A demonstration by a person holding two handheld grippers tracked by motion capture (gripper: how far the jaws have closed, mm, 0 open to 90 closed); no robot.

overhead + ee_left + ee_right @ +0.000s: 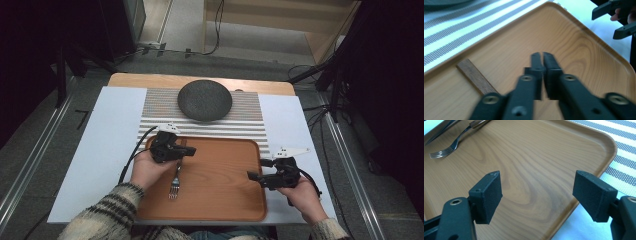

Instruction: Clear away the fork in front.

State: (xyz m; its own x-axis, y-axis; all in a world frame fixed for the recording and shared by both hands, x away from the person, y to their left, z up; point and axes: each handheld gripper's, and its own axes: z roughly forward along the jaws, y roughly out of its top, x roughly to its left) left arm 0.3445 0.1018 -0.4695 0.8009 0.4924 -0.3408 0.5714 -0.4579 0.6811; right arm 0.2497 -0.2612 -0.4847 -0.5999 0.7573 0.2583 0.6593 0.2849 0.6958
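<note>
Wood-grain brown, the rounded rectangular tray lies at the near edge of the desk, and a steel fork with a dark wooden handle rests on its left part, tines toward the person. The left tongs hover just over the handle end, clenched on nothing: in the left gripper view the black jaws meet with no gap, and the handle sits beside them, apart. The right tongs hang released over the tray's right edge, jaws spread wide.

Risks, as I judge them: clenched tongs cannot take the handle, so pressing down would shove the fork along the smooth wood or spin it. A grip at the very end of the handle could let the heavier tines droop and swing. The right tongs sit near the rim and could knock the tray askew on the striped grey-and-white placemat.

Count: one fork, one tray, one placemat, one dark grey speckled round plate, two tongs.
</note>
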